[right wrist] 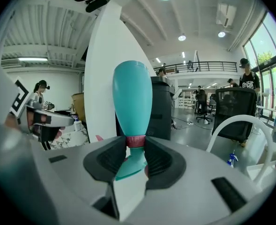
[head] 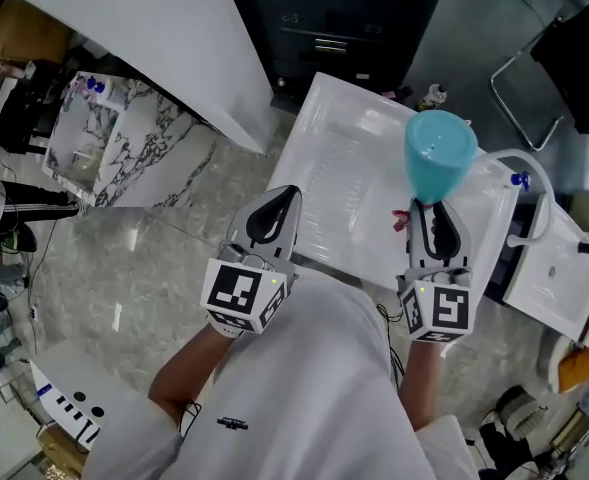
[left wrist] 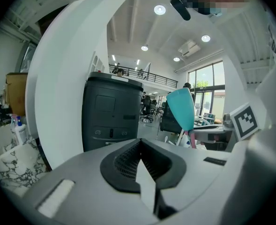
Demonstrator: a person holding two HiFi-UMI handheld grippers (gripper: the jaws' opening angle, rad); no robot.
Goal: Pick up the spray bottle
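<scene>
Grey marbled floor and a white tabletop (head: pixel 339 183) fill the head view, with dark cabinets beyond. The person holds the right gripper (head: pixel 436 213) over the tabletop's right part, and the teal spray bottle (head: pixel 439 153) stands out from its fingers, base towards the camera. It appears raised clear of the surface, with no contact visible. The left gripper (head: pixel 279 200) hangs near the tabletop's left edge, well apart from the bottle and carrying nothing. In the left gripper view, that gripper's fingers (left wrist: pixel 128 161) are drawn together with nothing between them. The bottle shows to the right against the open hall, held off any support. In the right gripper view, the fingers (right wrist: pixel 159 161) are clamped on the bottle's neck at its pink collar (right wrist: pixel 136 141). The teal body rises upright above them and the spray head sits below, inside the grip. Judgement: the pick-up looks essentially complete, the bottle being gripped and lifted. What is left is to keep the hold secure; the narrow neck grip under a tall body could let the bottle tilt.
</scene>
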